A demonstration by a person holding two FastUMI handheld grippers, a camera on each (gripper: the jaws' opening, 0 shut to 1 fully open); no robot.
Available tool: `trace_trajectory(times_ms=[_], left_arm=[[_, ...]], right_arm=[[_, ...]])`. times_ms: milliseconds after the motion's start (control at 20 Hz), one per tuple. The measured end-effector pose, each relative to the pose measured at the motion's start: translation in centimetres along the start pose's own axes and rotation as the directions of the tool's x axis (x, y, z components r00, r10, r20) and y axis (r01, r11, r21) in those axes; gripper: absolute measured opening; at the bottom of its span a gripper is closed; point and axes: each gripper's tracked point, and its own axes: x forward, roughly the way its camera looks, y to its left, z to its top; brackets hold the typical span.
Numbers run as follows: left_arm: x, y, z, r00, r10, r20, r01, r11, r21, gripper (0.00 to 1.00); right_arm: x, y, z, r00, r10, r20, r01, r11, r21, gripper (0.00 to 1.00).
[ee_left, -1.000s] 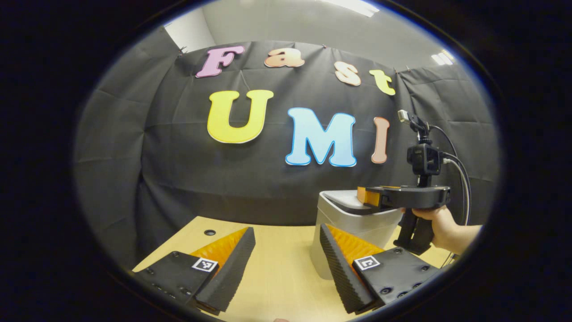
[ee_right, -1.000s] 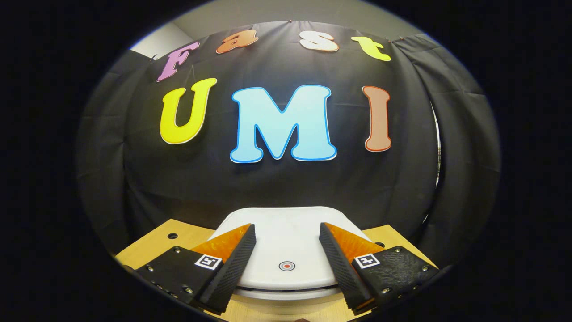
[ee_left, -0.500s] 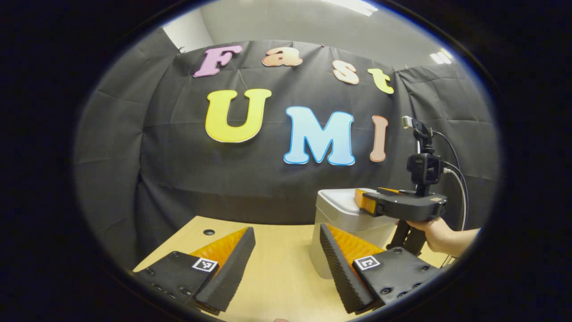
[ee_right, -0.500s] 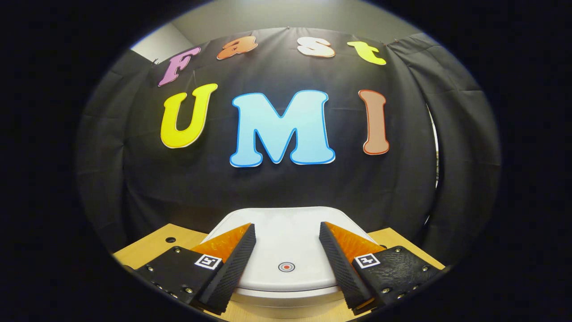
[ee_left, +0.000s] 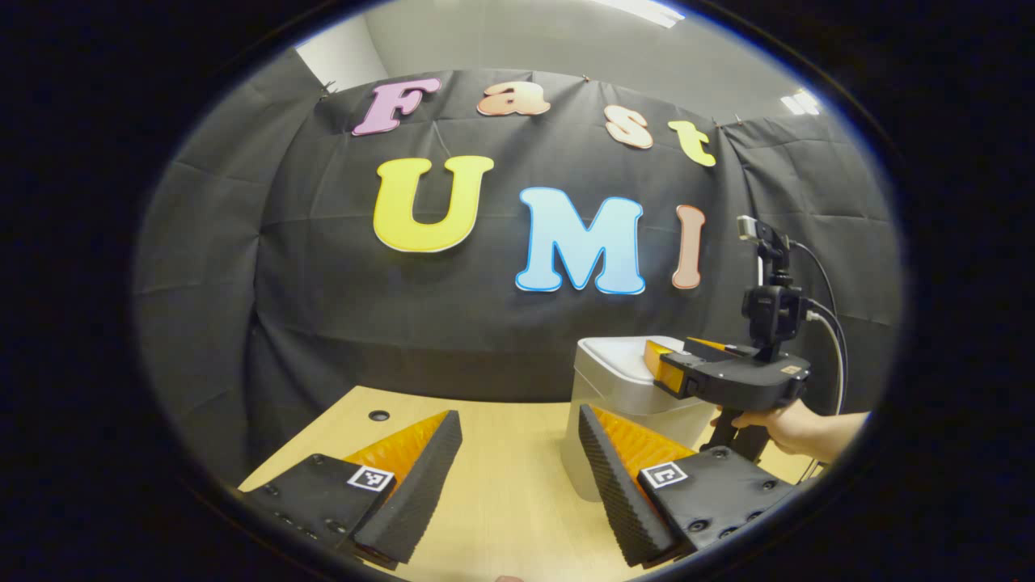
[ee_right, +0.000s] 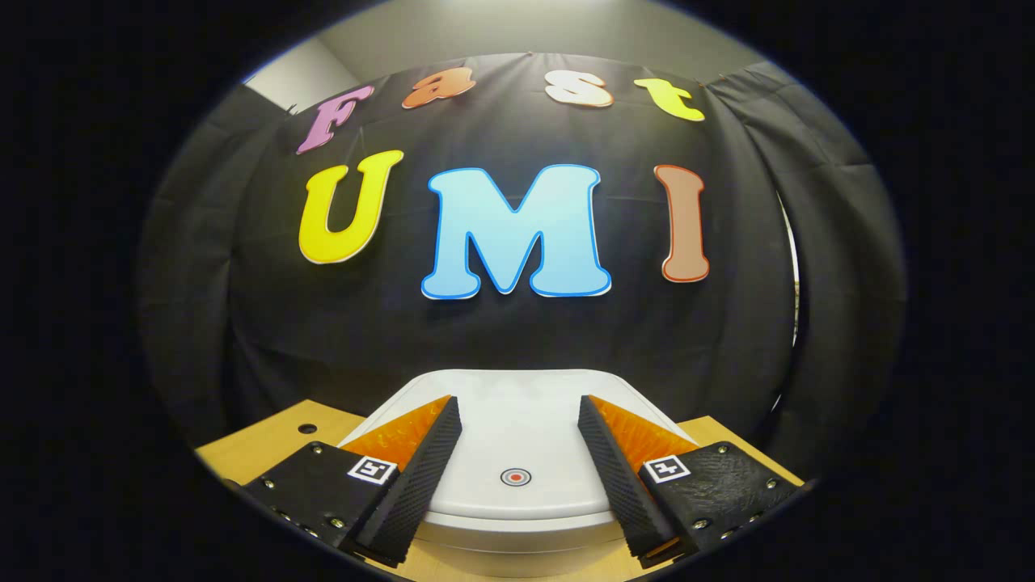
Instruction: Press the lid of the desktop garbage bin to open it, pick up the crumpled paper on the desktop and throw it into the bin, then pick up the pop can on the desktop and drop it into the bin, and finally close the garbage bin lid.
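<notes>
Wooden desk [ee_right: 267, 440]; closed lid [ee_right: 517, 420] beneath spread right gripper [ee_right: 516, 420].

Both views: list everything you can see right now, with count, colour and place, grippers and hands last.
Bin: one, white, on the desk's right part in the left gripper view, right below the right gripper.
Lid: one, white, down on the bin, with a small red ring mark near its front edge.
Desk: one, light wood, with dark round holes near its back edge.
Left gripper: one, open, over bare desk left of the bin.
Right gripper: one, open, fingers straddling the ring mark just above the lid.
Hand: one, on the right gripper's handle.
</notes>
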Motion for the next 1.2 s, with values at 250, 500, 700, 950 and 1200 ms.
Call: trace_trajectory(times_ms=[250, 500, 700, 950, 1200], left_arm=[[-1.0, 0.1, 0.3, 1.000, 0.029, 0.009, -0.029, 1.000, -0.008, 0.95], [-2.4, -0.6, 1.6, 0.997, 0.067, 0.050, -0.069, 0.997, 0.035, 0.95], [-3.5, -1.9, 2.0, 0.991, 0.117, 0.066, -0.119, 0.993, 0.019, 0.95], [-4.5, -2.8, 2.0, 0.978, 0.189, 0.084, -0.190, 0.982, 0.008, 0.95], [-4.8, -3.7, 2.4, 0.973, 0.205, 0.104, -0.210, 0.977, 0.041, 0.95]], right_arm=[[-0.2, 0.0, 0.1, 1.000, -0.001, 0.013, 0.001, 1.000, 0.000, 0.95], [-0.4, 0.0, 0.5, 1.000, -0.014, 0.016, 0.014, 1.000, 0.025, 0.94], [-1.1, -0.1, 0.5, 1.000, 0.009, 0.008, -0.009, 1.000, 0.009, 0.94], [-4.7, -0.7, 0.4, 0.995, 0.077, -0.061, -0.076, 0.997, 0.010, 0.94], [-8.3, -2.0, 0.9, 0.994, 0.096, -0.059, -0.096, 0.995, 0.003, 0.94]])
